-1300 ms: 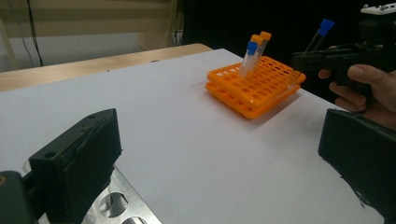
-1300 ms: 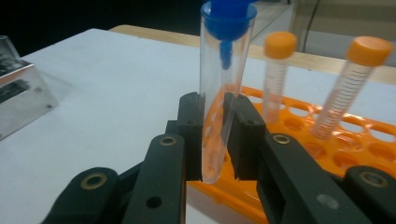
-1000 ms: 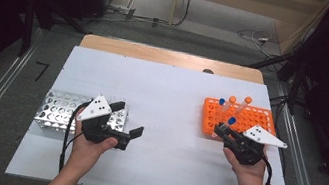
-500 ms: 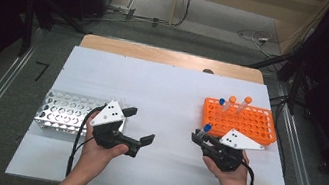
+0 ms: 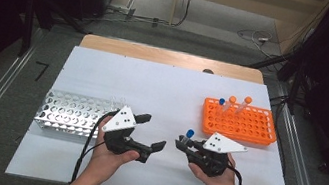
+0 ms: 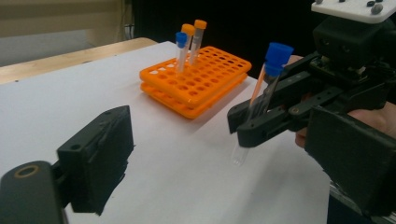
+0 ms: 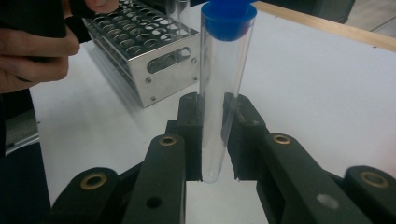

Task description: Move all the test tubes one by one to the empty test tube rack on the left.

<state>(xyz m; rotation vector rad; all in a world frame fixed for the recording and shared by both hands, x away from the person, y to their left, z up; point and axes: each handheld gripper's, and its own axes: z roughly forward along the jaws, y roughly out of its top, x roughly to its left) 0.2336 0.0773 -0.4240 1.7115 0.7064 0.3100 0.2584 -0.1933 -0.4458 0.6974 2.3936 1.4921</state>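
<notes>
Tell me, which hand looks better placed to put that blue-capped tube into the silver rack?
Probably the left. The right gripper holds the blue-capped tube mid-table, while the left gripper is open, faces the tube, and sits beside the silver rack. A handover looks likely, though the right could also reach across.

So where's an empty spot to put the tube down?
Bare table lies behind both racks, and between the metal rack and orange rack. It's crowded near the front, where both grippers meet around the tube.

Clear blue-capped tube (image 7: 219,88), nearly upright, clamped in right tongs (image 7: 212,140), above table
</notes>
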